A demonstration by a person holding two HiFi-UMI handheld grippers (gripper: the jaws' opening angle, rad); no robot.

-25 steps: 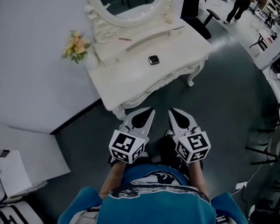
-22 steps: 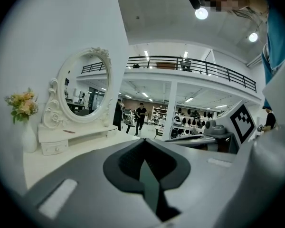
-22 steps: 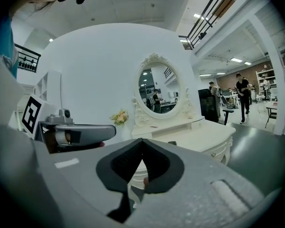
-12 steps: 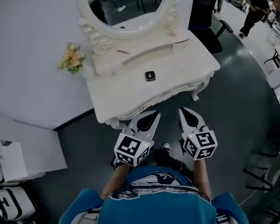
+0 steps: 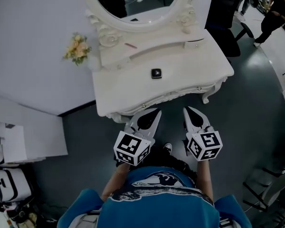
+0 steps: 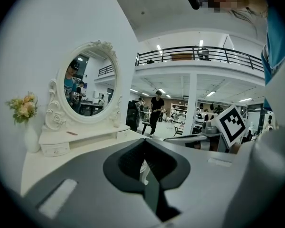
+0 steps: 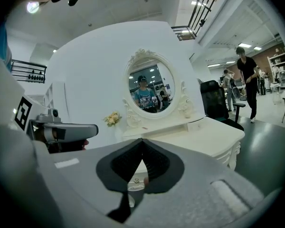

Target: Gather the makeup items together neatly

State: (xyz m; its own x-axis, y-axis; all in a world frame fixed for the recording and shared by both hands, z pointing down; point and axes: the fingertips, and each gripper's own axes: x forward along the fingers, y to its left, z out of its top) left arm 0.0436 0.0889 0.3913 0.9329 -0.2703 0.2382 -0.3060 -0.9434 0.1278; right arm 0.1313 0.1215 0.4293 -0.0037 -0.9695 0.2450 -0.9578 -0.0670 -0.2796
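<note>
A small dark compact [image 5: 156, 73] lies on the top of the white vanity table [image 5: 128, 91]. A thin red stick [image 5: 130, 45] rests on the raised shelf under the oval mirror [image 5: 135, 4]; the same red stick [image 6: 72, 133] also shows in the left gripper view. My left gripper [image 5: 154, 112] and right gripper [image 5: 187, 109] hover side by side over the floor, just short of the table's front edge. Both point at the table, shut, with nothing between the jaws. The left gripper [image 6: 143, 141] and the right gripper [image 7: 141, 140] show tips that meet.
A vase of pale flowers [image 5: 77, 48] stands at the table's left end against the white wall. A black office chair [image 5: 228, 27] sits right of the table, and a person [image 5: 275, 8] walks beyond it. White cases [image 5: 4, 184] lie at the far left.
The table has come closer and more square in front of me. Both grippers have moved forward together, up to the table's front edge, still shut.
</note>
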